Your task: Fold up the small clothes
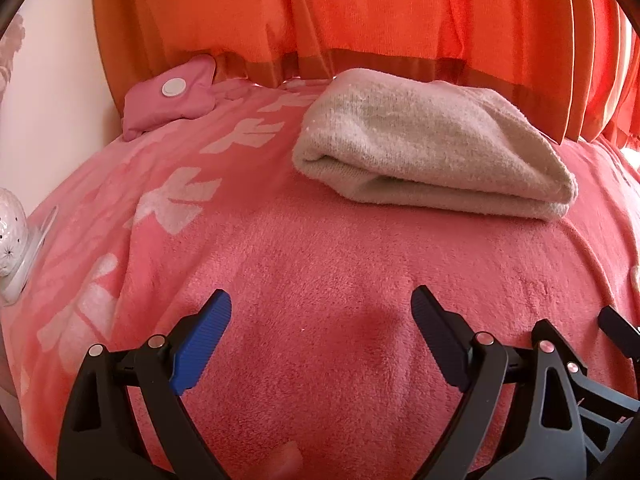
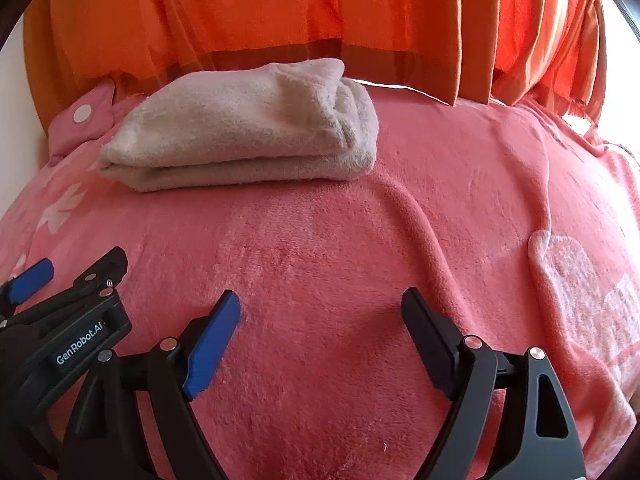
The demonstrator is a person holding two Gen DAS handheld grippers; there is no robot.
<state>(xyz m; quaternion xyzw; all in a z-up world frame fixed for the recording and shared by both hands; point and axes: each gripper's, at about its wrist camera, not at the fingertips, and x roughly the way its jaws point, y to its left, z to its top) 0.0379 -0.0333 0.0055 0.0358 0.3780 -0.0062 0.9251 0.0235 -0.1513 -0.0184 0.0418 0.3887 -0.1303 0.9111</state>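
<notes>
We see a beige folded cloth [image 1: 436, 140] lying on the pink blanket [image 1: 320, 264], close to the orange curtain [image 1: 360, 8] behind it. Our left claw [image 1: 320, 332] is released, its jaws wide apart and nothing between them, only blanket below. Our right claw [image 2: 320, 332] is also released and holds nothing. Both claws are well apart from the cloth. A small pink pouch [image 1: 168, 96] with a white button lies beside the cloth, near the curtain.

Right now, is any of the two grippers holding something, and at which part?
Nothing is held. The left gripper and the right gripper are both open over the pink blanket. The folded beige cloth lies apart, untouched.
</notes>
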